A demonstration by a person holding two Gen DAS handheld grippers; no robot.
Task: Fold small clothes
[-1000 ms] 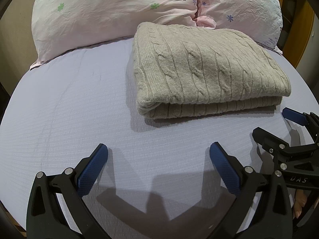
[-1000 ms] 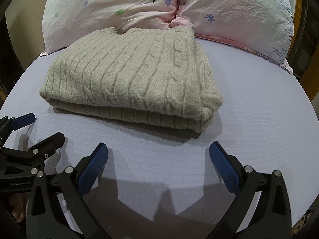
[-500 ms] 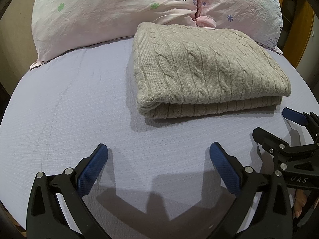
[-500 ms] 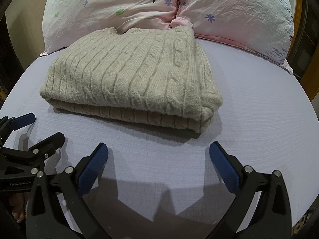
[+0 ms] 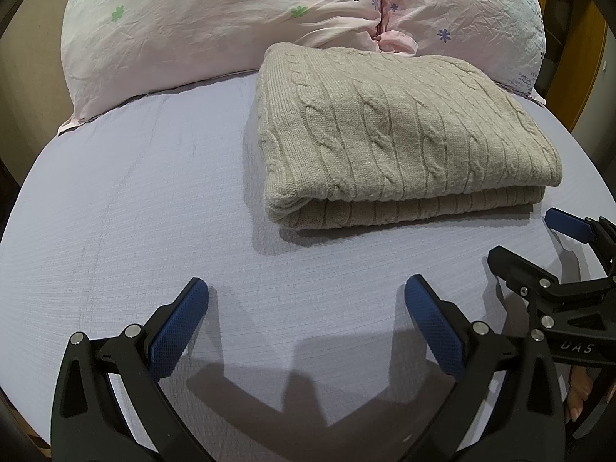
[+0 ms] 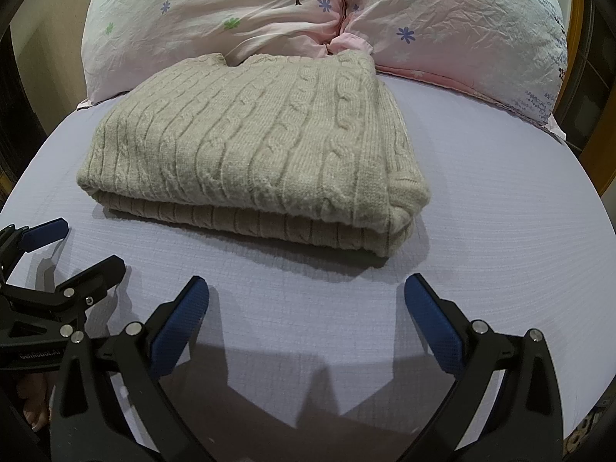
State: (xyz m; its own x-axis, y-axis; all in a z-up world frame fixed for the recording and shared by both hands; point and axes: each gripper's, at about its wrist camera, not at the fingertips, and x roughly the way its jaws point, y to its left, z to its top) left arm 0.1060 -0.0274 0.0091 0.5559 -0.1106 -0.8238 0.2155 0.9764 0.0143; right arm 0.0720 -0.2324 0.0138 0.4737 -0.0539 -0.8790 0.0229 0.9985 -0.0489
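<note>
A beige cable-knit sweater [image 5: 400,134] lies folded into a thick rectangle on the lilac bed sheet [image 5: 134,200], its far edge against the pillows. It also shows in the right wrist view [image 6: 254,146]. My left gripper [image 5: 306,292] is open and empty, hovering over the sheet in front of the sweater's left corner. My right gripper [image 6: 306,292] is open and empty, in front of the sweater's right corner. Each gripper shows in the other's view, the right one at the right edge [image 5: 535,238], the left one at the left edge [image 6: 81,246].
Two pink floral pillows [image 5: 231,19] [image 6: 462,27] lie along the head of the bed behind the sweater. A wooden bed frame [image 5: 589,57] stands at the right. The lilac sheet [image 6: 519,200] stretches to both sides of the sweater.
</note>
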